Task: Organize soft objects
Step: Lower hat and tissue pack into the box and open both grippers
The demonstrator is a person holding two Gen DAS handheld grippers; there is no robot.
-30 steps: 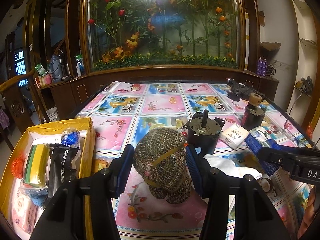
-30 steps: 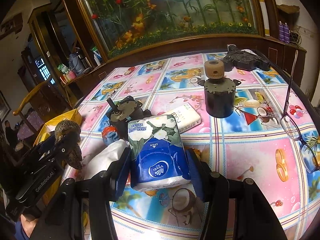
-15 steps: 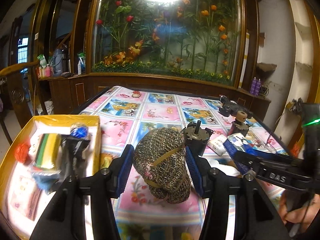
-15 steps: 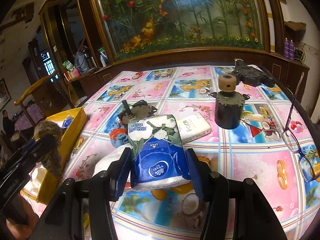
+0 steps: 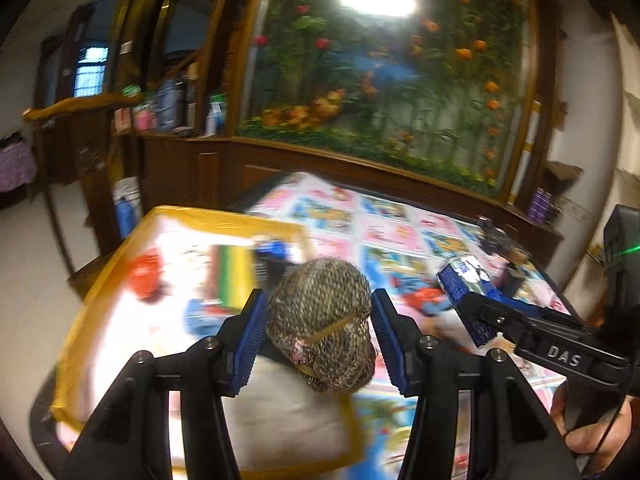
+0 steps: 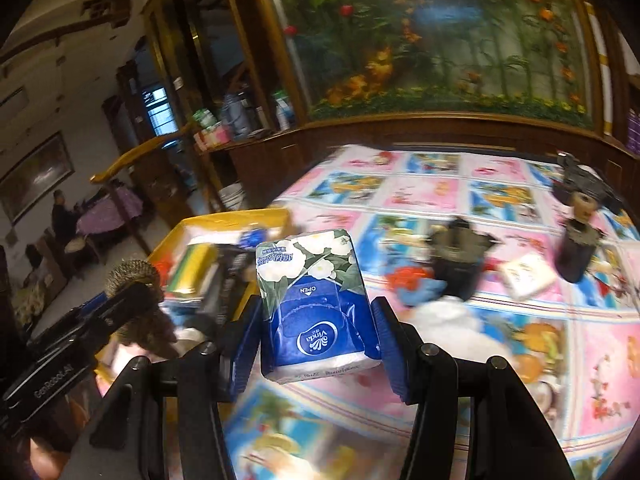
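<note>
Dim wood-panelled room, floral mural behind glass, table (image 6: 500,200) under a pink-and-blue picture cloth.

Between the left gripper (image 5: 318,336) jaws: knitted bundle (image 5: 320,324), brown-flecked, tied with a rubber band, pinched on both flanks by the blue ribbed pads (image 5: 250,338). Likely light, squashy, rough enough not to slip; best held across the middle, as here, with the band keeping it from unrolling.

Between the right gripper (image 6: 316,340) jaws: tissue pack (image 6: 316,304), blue and white film with flower print, clamped on its long sides. Judged light and yielding, wrapper slick; hold low and square across the sides so it neither bows nor slides out.

Just beyond and below the left jaws: yellow box (image 5: 120,264), already holding a striped sponge (image 5: 234,276), something red and other blurred items. From the right wrist, same box ahead-left of the jaws, near the pack.

Farther right of the right jaws: blue-and-red cloth (image 6: 416,286), white cloth (image 6: 448,314), small white pack (image 6: 528,274), dark metal motor parts (image 6: 458,258), all resting on the table.
</note>
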